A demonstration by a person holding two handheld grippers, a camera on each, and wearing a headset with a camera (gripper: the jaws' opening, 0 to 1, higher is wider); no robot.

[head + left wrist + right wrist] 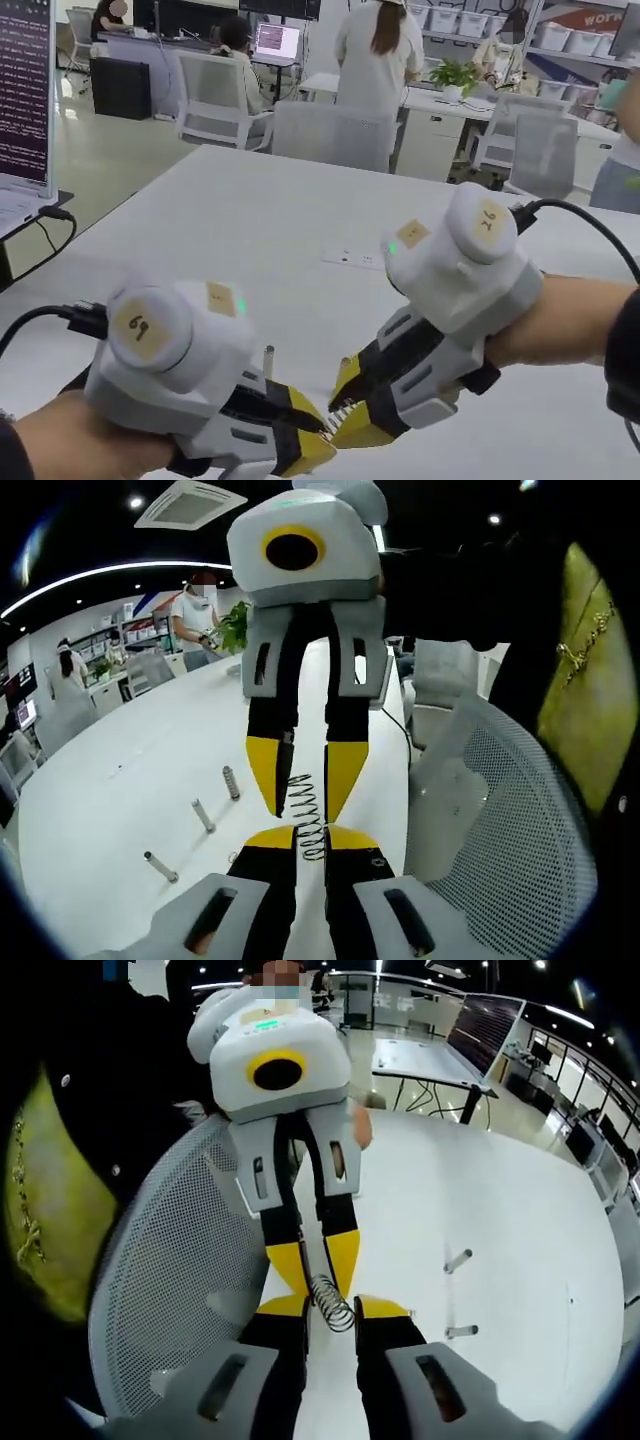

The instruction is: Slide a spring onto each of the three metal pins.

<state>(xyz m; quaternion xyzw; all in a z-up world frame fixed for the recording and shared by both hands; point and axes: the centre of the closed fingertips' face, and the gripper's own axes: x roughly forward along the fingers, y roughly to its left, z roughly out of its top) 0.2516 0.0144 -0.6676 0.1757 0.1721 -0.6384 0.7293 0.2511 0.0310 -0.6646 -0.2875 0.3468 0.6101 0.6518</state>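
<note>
A small metal spring (305,810) hangs in the air between the two gripper tips, which meet nose to nose. My left gripper (311,842) is shut on one end of the spring (331,1300). My right gripper (332,1308) straddles the other end, its jaws a little wider than the coil. In the head view the spring (340,408) shows between the left gripper (305,418) and the right gripper (352,400). Three upright pins stand on the white table: one (232,782) looks ribbed as if a spring sits on it, and two (203,815) (160,867) are bare.
The white table (250,230) stretches ahead. One pin (268,360) stands just behind the left gripper's jaws. A mesh chair back (500,820) is close under the grippers. Two pins (457,1260) (462,1331) stand to the right in the right gripper view. People and desks are far behind.
</note>
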